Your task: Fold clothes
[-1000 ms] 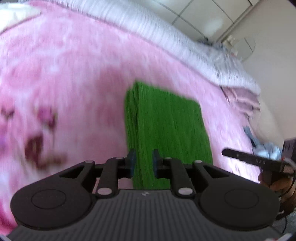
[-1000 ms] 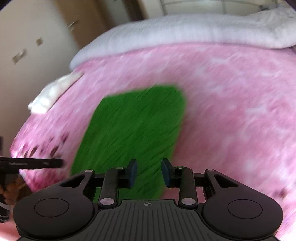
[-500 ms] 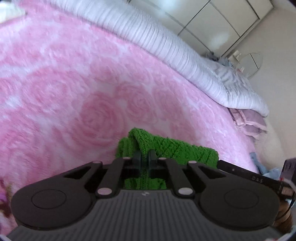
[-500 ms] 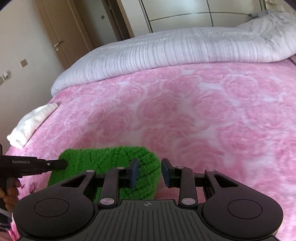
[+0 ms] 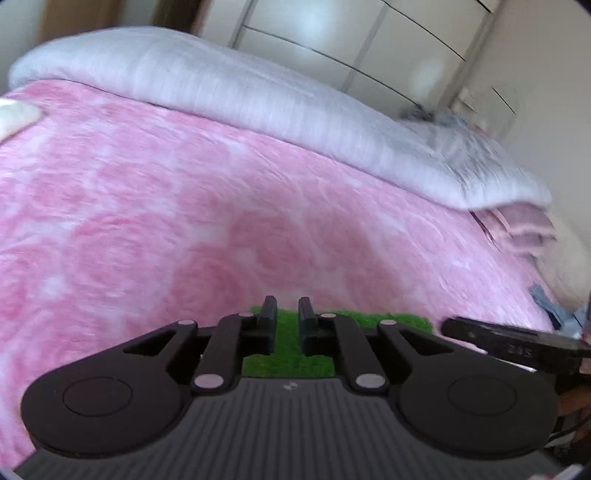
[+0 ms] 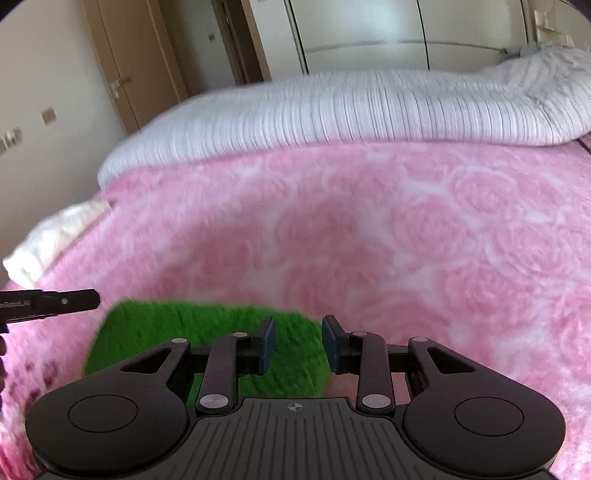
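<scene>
A green knitted garment (image 6: 177,328), folded into a compact rectangle, lies flat on the pink rose-patterned blanket (image 6: 406,240). My right gripper (image 6: 298,339) hovers open over its right edge, nothing between the fingers. In the left wrist view only a strip of the garment (image 5: 391,319) shows behind my left gripper (image 5: 287,314), whose fingers stand a little apart above the fabric. Each gripper shows in the other's view: the right gripper (image 5: 517,347) at the right and the left gripper (image 6: 55,302) at the left. Both views are motion-blurred.
A rolled white duvet (image 6: 369,110) lies along the far side of the bed. A folded white cloth (image 6: 55,236) sits near the bed's left edge. Wardrobe doors (image 6: 369,22) and a wooden door (image 6: 125,62) stand behind. Pink bedding (image 5: 524,225) is piled at the right.
The left gripper, shut on the garment's edge half a second ago, has parted its fingers. Both grippers have tilted up and drawn back, so the garment sits lower in view.
</scene>
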Demonstrator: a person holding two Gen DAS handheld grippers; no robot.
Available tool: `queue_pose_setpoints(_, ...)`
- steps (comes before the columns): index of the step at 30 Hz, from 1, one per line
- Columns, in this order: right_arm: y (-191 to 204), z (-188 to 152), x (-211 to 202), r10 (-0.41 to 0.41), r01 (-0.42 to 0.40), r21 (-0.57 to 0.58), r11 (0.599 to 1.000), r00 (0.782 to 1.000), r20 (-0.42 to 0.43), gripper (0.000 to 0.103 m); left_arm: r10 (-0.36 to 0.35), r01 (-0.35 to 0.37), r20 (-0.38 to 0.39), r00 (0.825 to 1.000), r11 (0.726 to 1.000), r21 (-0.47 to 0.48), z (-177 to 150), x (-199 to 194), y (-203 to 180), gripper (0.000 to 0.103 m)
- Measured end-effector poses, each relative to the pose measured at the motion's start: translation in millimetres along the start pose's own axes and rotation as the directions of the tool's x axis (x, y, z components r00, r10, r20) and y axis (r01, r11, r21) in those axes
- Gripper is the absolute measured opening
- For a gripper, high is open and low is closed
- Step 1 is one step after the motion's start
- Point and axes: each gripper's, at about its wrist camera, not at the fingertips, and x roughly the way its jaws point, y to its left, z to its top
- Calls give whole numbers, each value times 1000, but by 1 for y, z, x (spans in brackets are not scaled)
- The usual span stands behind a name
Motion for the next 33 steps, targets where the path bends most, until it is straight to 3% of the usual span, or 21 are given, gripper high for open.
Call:
queue_pose_setpoints(6,16,-9,33,1,-3,-25,1000,998,-61,32,114,-105,-79,990,987,119,-24,44,-2,3)
queue_pose_setpoints(12,30,-15,46,-55,39,-175,984,995,-88,32,121,-112,-69,990,986,120,-26,40,-3,3)
queue_pose_setpoints(17,30,-17,0,-27,23,-109,994,999,-33,32,50,-49,-25,998,998,43,-22,-11,-17,2)
queue_pose_setpoints(21,37,-34,-42,34,-34,-71,997,999,-2,32,-23,24,-25,999,998,56,-40,-39,-43,2)
queue_pose_setpoints(24,48,-52,-45,47,-50,-85,995,998,-34,24,5,4,-97,995,996,85,-63,-27,-54,2)
queue_pose_setpoints(26,55,-64,-32,13,-22,-112,994,997,-79,23,29,-20,-104,994,995,94,-66,-24,-55,4)
queue_pose_setpoints(29,64,-75,-22,-27,15,-160,987,997,-76,23,67,-54,-113,991,993,108,-70,-20,-57,4)
queue_pose_setpoints(33,69,-70,-40,-41,31,-150,988,997,-65,23,77,-65,-101,992,991,119,-72,-37,-64,2)
